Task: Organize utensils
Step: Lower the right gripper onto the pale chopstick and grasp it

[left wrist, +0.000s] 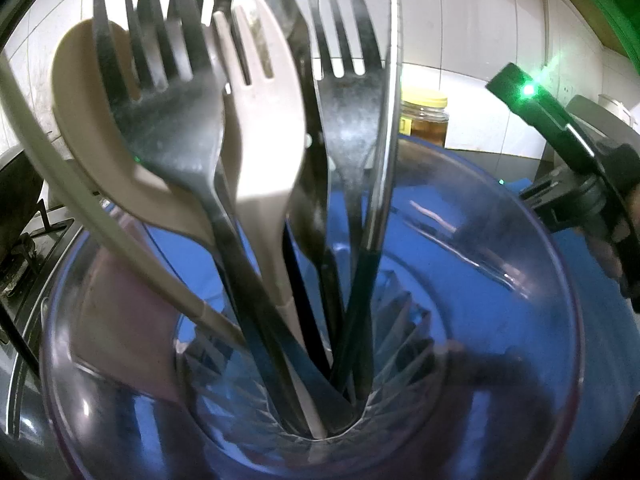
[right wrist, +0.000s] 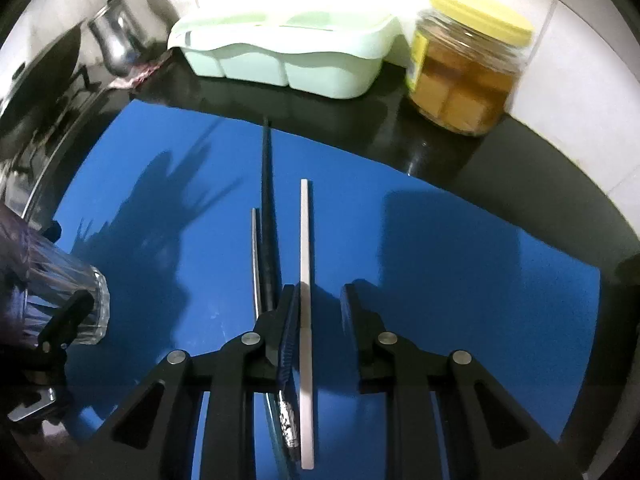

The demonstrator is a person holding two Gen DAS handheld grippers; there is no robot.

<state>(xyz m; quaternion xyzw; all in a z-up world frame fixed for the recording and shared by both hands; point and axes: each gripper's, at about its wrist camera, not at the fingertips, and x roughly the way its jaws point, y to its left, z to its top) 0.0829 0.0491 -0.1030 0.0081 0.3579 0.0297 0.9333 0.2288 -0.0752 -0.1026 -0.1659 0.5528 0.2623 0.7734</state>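
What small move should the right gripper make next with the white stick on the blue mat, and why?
Probably close the right gripper on the white stick: it lies on the blue mat between the fingers, against one pad, while the other pad stands clear of it.

Open blue mat (right wrist: pixel 440 240) to my right, chopsticks (right wrist: pixel 305 264) lying down the middle between my fingers (right wrist: pixel 352 308), ribbed glass (right wrist: pixel 76 304) crowding the near left, green tray (right wrist: pixel 288 56) and yellow-lidded jar (right wrist: pixel 464 68) lining the far wall.
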